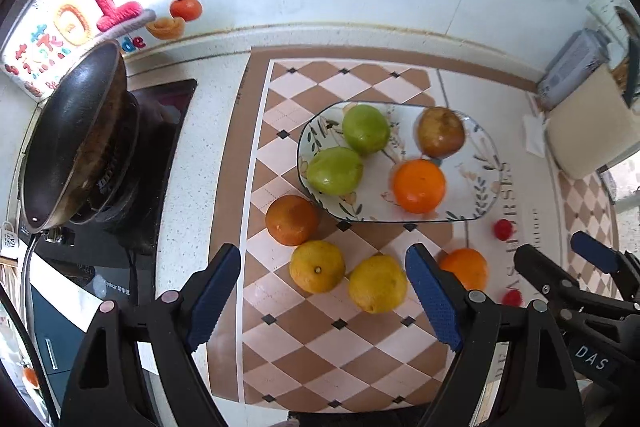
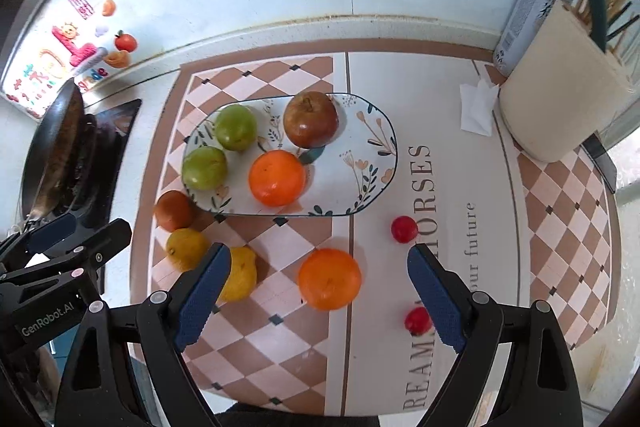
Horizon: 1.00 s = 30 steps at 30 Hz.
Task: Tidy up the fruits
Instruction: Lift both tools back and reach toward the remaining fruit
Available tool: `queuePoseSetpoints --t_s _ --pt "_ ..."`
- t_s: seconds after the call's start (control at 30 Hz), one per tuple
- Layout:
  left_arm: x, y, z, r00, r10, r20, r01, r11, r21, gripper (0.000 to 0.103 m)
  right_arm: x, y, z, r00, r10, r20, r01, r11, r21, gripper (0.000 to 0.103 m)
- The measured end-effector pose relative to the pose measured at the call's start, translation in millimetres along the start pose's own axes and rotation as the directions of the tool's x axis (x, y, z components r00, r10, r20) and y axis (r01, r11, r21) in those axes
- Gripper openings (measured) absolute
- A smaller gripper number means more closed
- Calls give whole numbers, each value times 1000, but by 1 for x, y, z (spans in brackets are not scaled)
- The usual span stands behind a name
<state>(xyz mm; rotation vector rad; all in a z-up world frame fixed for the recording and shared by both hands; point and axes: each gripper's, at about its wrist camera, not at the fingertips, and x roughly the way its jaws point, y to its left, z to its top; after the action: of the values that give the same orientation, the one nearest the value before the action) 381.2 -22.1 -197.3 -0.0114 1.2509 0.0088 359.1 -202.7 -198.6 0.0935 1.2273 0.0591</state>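
Note:
An oval floral plate [image 1: 474, 195] [image 2: 360, 163] holds two green fruits [image 1: 366, 129] [image 1: 334, 171], a brown-red apple [image 1: 440, 131] [image 2: 311, 119] and an orange [image 1: 418, 185] [image 2: 277, 177]. On the mat lie a dark orange [image 1: 292, 220] [image 2: 174, 210], two yellow lemons [image 1: 317, 266] [image 1: 377, 283], an orange [image 2: 329, 279] [image 1: 464, 267] and two small red fruits [image 2: 404, 229] [image 2: 417, 320]. My left gripper [image 1: 322, 301] is open and empty above the lemons. My right gripper [image 2: 320, 297] is open and empty, with the loose orange between its fingers.
A black wok [image 1: 72, 135] sits on the stove at the left. A cream utensil holder [image 2: 560, 95] and a can [image 2: 528, 15] stand at the back right, with a white tissue [image 2: 476, 105] beside them. The checkered mat [image 2: 280, 347] covers the counter.

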Motion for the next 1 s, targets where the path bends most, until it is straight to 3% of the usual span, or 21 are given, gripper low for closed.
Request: queuePoseSetpoints --t_s 0.47,0.7,1.0 --pt "-86 -8 -34 986 -22 166 20 1000 18 84 -92 4 -35 988 12 152 -10 1000 -17 92" --pt "-116 -11 -47 970 -30 239 23 999 31 84 -111 -4 -48 982 0 190 1 1000 -8 92" --pt "-122 -14 -53 967 -31 253 23 999 38 84 -122 -12 -53 980 17 200 -19 1000 5 92"
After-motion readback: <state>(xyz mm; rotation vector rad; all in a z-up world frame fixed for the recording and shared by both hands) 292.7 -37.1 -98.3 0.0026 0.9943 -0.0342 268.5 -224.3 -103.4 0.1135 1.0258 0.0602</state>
